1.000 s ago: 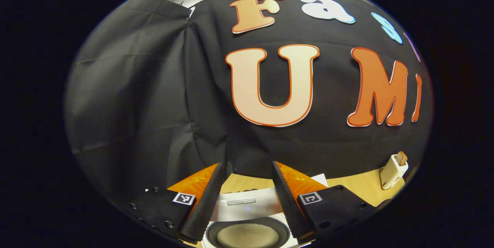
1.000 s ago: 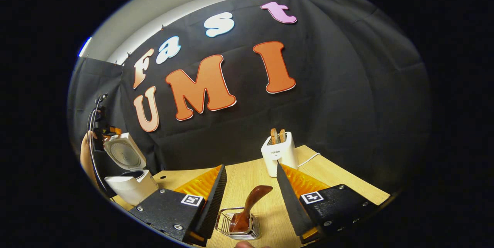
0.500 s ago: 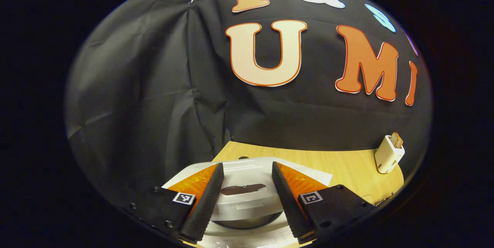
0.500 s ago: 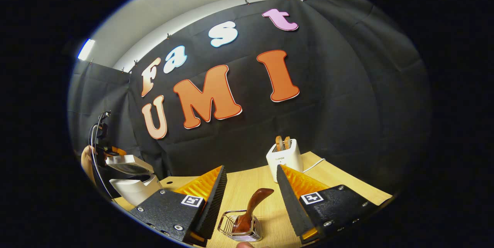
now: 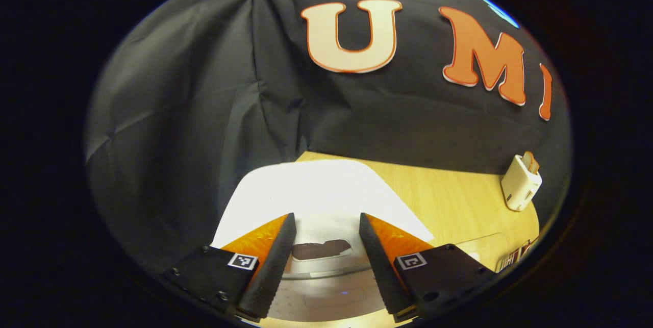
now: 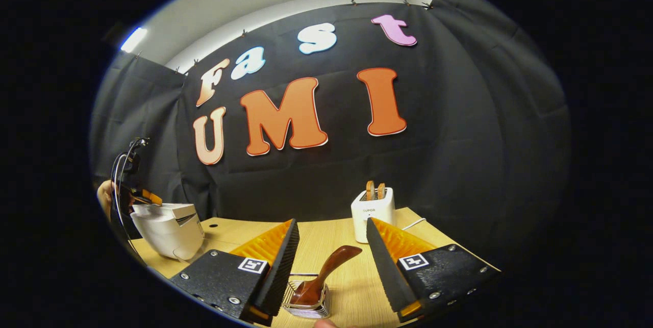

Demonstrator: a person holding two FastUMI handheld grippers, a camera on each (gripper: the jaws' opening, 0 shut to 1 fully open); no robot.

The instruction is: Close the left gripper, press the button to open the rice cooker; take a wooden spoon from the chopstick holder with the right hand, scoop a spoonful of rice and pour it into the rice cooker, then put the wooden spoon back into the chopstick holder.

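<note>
The left claw (image 5: pixel 324 261) stands with fingers parted, holding nothing, over the shut lid of the white rice cooker (image 5: pixel 316 200). In the right gripper view the right claw (image 6: pixel 329 267) gapes wide above the wire chopstick holder (image 6: pixel 306 301), where the brown wooden spoon (image 6: pixel 326 272) leans, handle toward 1 o'clock (touching neither finger). A white toaster (image 6: pixel 372 210) sits at 12 o'clock on the pale wooden bench (image 6: pixel 352 287).

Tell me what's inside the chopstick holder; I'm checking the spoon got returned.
The wooden spoon stands in the wire chopstick holder, handle leaning out to the right, between the right gripper's open fingers. Its bowl is hidden by the wires.
</note>
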